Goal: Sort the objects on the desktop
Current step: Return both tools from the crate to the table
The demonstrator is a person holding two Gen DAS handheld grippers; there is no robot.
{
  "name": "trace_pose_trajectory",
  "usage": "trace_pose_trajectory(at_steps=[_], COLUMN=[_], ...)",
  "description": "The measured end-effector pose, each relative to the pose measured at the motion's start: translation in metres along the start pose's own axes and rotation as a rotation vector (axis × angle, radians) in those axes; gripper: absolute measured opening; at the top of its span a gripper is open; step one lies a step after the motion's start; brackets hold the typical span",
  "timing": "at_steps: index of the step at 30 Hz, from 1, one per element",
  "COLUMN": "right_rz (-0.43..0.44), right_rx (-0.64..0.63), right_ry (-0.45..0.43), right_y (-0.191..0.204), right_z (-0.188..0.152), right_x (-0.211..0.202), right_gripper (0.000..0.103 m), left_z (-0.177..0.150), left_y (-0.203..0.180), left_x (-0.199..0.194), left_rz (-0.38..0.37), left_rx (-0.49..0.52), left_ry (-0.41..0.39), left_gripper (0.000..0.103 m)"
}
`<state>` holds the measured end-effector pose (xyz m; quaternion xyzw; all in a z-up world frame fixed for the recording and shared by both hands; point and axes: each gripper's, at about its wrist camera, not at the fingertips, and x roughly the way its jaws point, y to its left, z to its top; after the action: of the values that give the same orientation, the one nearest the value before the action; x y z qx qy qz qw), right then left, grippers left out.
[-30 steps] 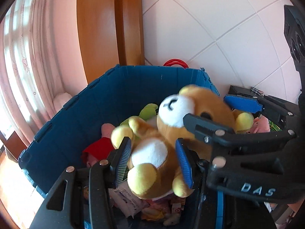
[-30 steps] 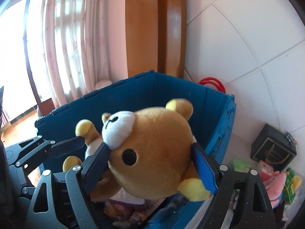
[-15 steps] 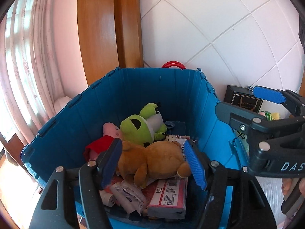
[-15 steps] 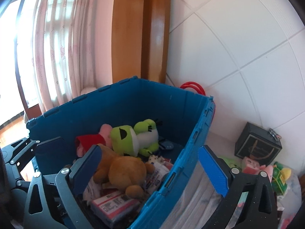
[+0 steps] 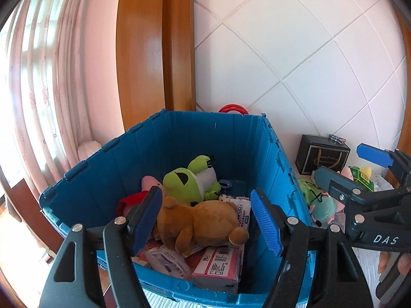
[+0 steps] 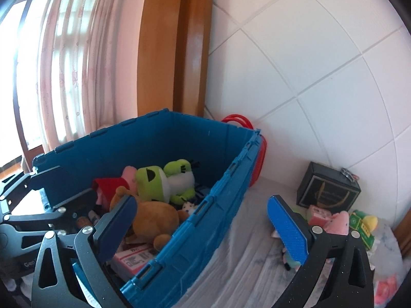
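Blue crate (image 5: 195, 138): an open-topped plastic bin standing on a white-covered surface (image 6: 246, 264), close to a white tiled wall.
Brown bear (image 5: 203, 222): a plush toy lying face down inside the crate, on top of packets and a pink box (image 5: 218, 264).
Other toys in crate: a green frog plush (image 5: 190, 179) lies just behind the bear; a pink and red plush (image 6: 113, 183) is beside the frog.
Left gripper (image 5: 206, 222): it hangs above the near edge of the crate, its blue-padded fingers (image 5: 265, 222) spread apart on either side of the bear, seen from above, without touching it; they hold nothing.
Right gripper (image 6: 203, 227): its fingers (image 6: 289, 231) are spread as wide as they go and are empty; the crate's right wall shows between them.
Surface to the right: a black box (image 6: 327, 188) stands near the wall, with a small heap of plush toys (image 6: 339, 222) and a green carton (image 6: 361, 227) beside it.
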<state>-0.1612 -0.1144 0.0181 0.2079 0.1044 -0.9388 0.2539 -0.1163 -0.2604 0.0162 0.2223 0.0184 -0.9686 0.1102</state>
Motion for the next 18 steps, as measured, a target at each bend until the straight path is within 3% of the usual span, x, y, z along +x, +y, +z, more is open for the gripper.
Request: trace_pose_trajectory(at_steps=[5,9,15,18], right_rz=[-0.062,-0.127,-0.251,-0.316], right_rx=[0.047,0.096,0.203,0.260], right_ry=[-0.031,-0.043,-0.036,-0.012], right_y=[-0.028,-0.062,-0.137,-0.182], right_z=[-0.013,-0.028,-0.065,-0.088], right_x=[-0.022,-0.042,-0.080,-0.098], right_gripper=[0.103,0.103,0.103,0.103], left_z=[0.004,0.007,0.009,0.006], left_y=[-0.028,-0.063,-0.131,-0.173], left_x=[-0.015,-0.025,-0.040,-0.039], left_rz=[-0.038,-0.082,-0.183,-0.248], left_rx=[0.024,0.061,0.104,0.128], left_ry=[-0.047,-0.073,-0.129,-0.118], left_gripper=[0.071,0.079,0.080,0.080])
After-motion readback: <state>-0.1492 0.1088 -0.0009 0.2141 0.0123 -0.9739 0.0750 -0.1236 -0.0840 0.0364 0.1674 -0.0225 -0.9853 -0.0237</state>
